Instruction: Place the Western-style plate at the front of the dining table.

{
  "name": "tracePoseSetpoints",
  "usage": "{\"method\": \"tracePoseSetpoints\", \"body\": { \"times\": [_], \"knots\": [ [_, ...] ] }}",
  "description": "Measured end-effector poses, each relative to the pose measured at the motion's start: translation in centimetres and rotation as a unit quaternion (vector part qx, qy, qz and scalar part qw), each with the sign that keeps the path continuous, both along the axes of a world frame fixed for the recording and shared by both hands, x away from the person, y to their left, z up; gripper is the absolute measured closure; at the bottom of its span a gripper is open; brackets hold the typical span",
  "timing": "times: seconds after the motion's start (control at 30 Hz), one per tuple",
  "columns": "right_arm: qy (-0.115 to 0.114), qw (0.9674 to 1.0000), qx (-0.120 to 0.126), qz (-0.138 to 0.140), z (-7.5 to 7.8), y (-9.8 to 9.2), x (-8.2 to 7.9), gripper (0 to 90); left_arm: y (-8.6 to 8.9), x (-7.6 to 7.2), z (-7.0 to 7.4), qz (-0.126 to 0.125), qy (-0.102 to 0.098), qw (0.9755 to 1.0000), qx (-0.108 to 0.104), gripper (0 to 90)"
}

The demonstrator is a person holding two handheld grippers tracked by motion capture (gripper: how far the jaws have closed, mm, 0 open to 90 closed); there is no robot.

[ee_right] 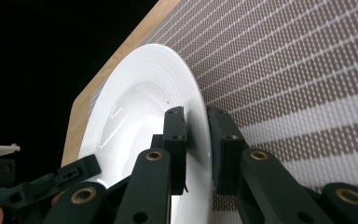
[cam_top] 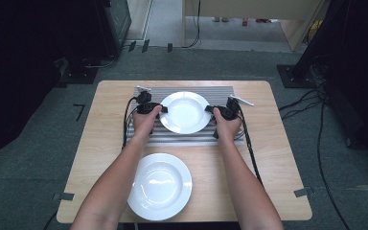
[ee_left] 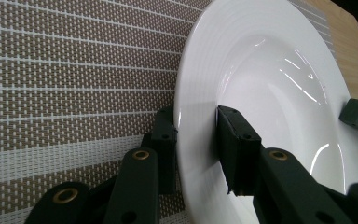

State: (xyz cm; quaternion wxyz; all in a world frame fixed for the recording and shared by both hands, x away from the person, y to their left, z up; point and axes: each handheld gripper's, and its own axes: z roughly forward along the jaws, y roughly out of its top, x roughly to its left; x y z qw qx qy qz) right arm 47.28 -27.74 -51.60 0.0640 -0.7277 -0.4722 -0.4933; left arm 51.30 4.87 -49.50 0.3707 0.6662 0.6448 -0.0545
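White round ceramic plate (cam_top: 185,112) sits over the striped woven placemat (cam_top: 172,137); my left gripper (ee_left: 196,140) and right gripper (ee_right: 196,140) each clamp its rim. I read no writing. Second white plate (cam_top: 160,186) rests nearer me.

Bare forearms, black tools (cam_top: 162,109), brass-ringed screw holes, black cables (cam_top: 125,122)

Light: bright overhead, dark surroundings | Glare: streaks on plate (ee_left: 279,88) | Focus: near jaws slightly soft

Glossy white ceramic plate (ee_left: 279,88); woven striped cloth mat (ee_left: 74,70); matt light wood table (cam_top: 110,143).
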Motion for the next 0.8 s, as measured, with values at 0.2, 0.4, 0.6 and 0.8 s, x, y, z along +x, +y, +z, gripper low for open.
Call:
{"method": "tracePoseSetpoints", "body": {
  "times": [0.2,0.4,0.6,0.8],
  "knots": [
    [-0.004,0.9999,0.01,-0.001,-0.3,-0.2,0.2,79.9,0.1,-0.1,-0.1,-0.008,-0.002,1.0,-0.006,69.3],
    [-0.024,0.9993,-0.03,0.005,0.0,0.1,-0.1,72.7,0.0,-0.5,0.3,-0.024,-0.035,0.999,0.013,55.4],
    [-0.078,0.9845,-0.156,0.019,0.5,0.0,-0.5,51.4,1.5,-1.6,1.1,-0.02,-0.087,0.9958,0.024,46.1],
    [-0.103,0.9733,-0.198,0.053,1.9,-0.3,-1.7,50.4,3.3,-3.4,2.1,-0.013,-0.109,0.9925,0.053,38.2]
  ]
}}
